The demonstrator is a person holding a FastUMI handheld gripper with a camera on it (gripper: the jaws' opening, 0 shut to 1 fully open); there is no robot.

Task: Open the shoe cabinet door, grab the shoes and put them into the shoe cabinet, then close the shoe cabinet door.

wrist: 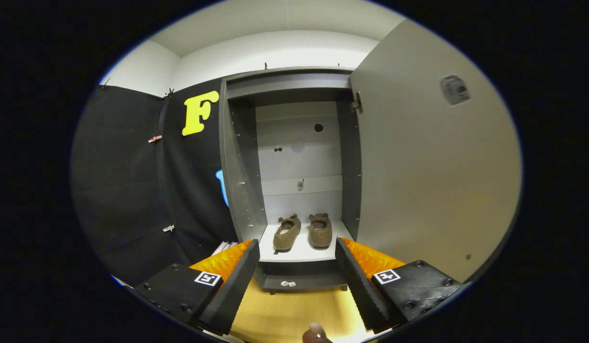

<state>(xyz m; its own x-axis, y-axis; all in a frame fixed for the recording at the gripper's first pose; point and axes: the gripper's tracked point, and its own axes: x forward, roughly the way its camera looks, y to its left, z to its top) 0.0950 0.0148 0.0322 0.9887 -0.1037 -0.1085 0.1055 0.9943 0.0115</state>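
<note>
Gripper view | hand-held gripper (298, 252) wide apart, empty | shoes (302, 232) in cabinet (239, 181) | door (432, 162) open, edge cut off

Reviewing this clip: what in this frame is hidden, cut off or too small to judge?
- Cabinet door: its outer face is turned away; the small fitting near its top is too blurred to identify.
- Two small pale items under the shelf: too small to identify.
- Shoes: soles hidden against the shelf.
- Gripper: open, empty; fingers' bases cut off by the view's edge.
</note>
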